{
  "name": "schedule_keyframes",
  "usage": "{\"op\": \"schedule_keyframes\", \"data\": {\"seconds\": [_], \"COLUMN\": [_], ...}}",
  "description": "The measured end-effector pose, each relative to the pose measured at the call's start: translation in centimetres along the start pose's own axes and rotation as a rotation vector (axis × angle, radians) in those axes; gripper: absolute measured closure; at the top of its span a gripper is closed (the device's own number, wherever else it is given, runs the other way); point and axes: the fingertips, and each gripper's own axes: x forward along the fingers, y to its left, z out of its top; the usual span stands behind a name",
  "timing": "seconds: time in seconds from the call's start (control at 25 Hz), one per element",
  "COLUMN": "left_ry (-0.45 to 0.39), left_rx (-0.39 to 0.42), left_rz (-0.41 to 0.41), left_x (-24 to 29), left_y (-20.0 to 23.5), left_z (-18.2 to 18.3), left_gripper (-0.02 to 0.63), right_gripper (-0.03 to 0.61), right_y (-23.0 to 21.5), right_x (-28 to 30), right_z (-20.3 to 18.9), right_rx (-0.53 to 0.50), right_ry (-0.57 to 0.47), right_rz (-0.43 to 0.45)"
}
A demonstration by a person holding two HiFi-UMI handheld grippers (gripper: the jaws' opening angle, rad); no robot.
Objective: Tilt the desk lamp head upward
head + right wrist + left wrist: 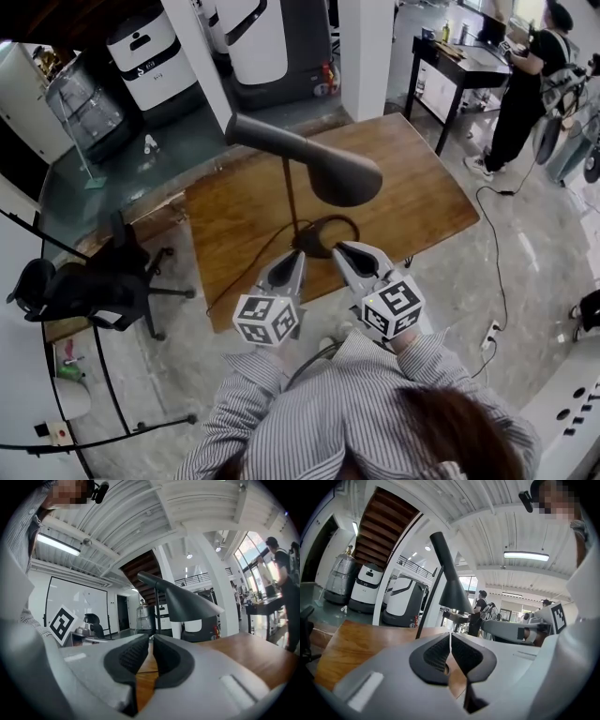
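Note:
A dark grey desk lamp stands on the wooden table. Its cone head points right and slightly down, above a thin stem and a ring base. My left gripper and right gripper lie side by side at the table's near edge, just short of the base and below the head. Neither touches the lamp. In the left gripper view the jaws are shut, with the lamp head beyond them. The right gripper view shows the same: jaws shut on nothing, the head ahead.
A black office chair stands left of the table. White machines and a white column lie behind it. At the back right a person stands by a black desk. A cable runs along the floor to a power strip.

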Motion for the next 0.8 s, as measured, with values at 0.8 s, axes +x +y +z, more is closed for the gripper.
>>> {"op": "schedule_keyframes", "data": {"seconds": [0.8], "left_ry": [0.034], "left_rx": [0.035], "left_rz": [0.068], "left_x": [9.7], "left_y": [7.4], "left_z": [2.8], "left_gripper": [0.494], "right_gripper": [0.502], "right_y": [-5.3], "right_x": [6.3], "right_z": [0.9], "right_rx": [0.137], "right_ry": [-0.027], "right_rz": [0.013]}}
